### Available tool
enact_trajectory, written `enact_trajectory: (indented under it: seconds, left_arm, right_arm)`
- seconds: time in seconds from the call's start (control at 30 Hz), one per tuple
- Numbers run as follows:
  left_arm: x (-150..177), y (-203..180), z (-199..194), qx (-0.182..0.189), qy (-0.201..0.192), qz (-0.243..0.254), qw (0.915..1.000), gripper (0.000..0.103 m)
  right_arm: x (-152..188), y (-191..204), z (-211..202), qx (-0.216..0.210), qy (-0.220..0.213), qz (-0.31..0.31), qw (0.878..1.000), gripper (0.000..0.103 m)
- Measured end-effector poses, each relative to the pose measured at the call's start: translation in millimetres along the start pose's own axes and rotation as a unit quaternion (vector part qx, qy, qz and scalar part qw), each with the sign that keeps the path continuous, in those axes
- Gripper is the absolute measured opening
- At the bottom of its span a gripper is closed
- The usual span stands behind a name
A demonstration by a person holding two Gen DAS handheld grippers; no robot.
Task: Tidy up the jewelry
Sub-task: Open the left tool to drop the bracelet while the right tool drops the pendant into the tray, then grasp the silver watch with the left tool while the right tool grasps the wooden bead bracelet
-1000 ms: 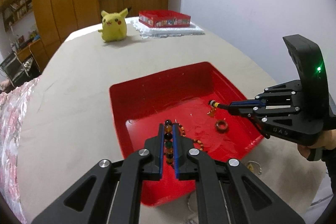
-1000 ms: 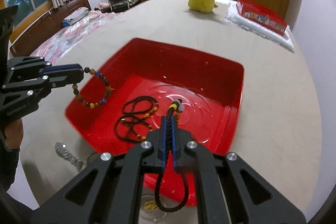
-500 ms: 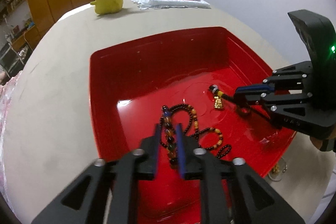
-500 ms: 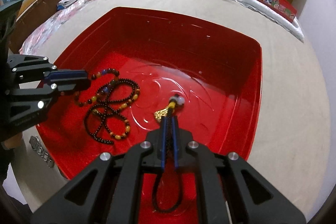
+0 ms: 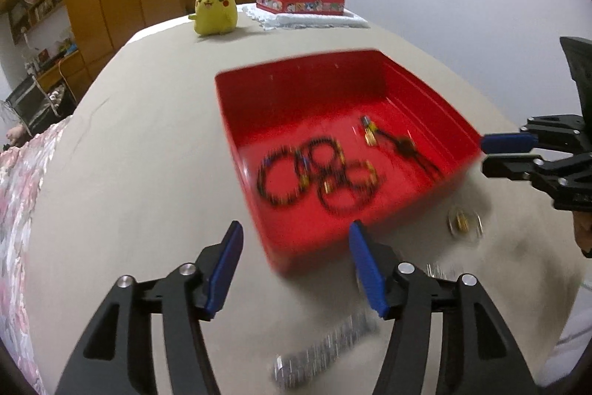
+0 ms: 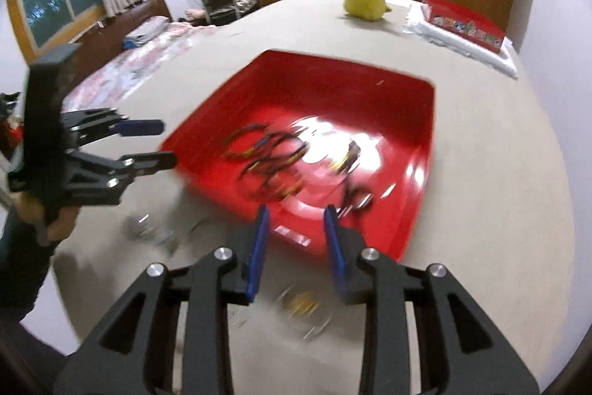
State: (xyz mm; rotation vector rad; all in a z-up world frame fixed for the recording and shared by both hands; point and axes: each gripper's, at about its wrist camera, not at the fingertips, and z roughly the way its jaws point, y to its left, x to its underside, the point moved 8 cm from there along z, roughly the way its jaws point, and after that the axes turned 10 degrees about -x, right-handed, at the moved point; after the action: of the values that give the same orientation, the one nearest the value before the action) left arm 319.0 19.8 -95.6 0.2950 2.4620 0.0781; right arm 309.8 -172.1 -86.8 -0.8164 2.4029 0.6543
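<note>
The red tray [image 5: 333,91] sits on the beige bench [image 5: 148,154] with the jewelry inside it. A beaded bracelet [image 5: 281,182] and a tangle of dark bead loops [image 5: 344,180] lie on the tray floor beside each other, and a black cord with a gold charm [image 5: 396,143] lies apart from them toward the tray's right wall. The left gripper [image 5: 296,258] is above the tray's near corner, its jaws opening wide with nothing between them. The right gripper [image 6: 296,239] is over the tray's near rim, its jaws opening, narrower, also empty. The jewelry lies beyond both sets of jaws, untouched. A silver link band [image 5: 325,350] lies blurred on the bench below the left jaws.
</note>
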Motion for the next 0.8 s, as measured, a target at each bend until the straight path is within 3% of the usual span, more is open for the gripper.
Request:
enact_trajectory:
  seconds: [0.13, 0.37, 0.8]
  left_arm:
    - [44.5, -7.7, -14.5, 0.0, 0.004, 0.021, 0.9998, 0.061]
    - [88.1, -14.2, -11.2, 0.001, 0.015, 0.038, 0.9991, 0.061]
    - [96.3, -20.0, -13.5, 0.004, 0.018, 0.024, 0.9995, 0.065]
  right_arm:
    - [52.5, 39.0, 6.1, -0.029, 0.027, 0.002, 0.999, 0.031]
    - [118.3, 72.7, 27.8, -0.017, 0.078, -0.019, 0.997, 0.031]
    - [109.4, 40.6, 34.8, 0.02, 0.069, -0.014, 0.997, 0.028]
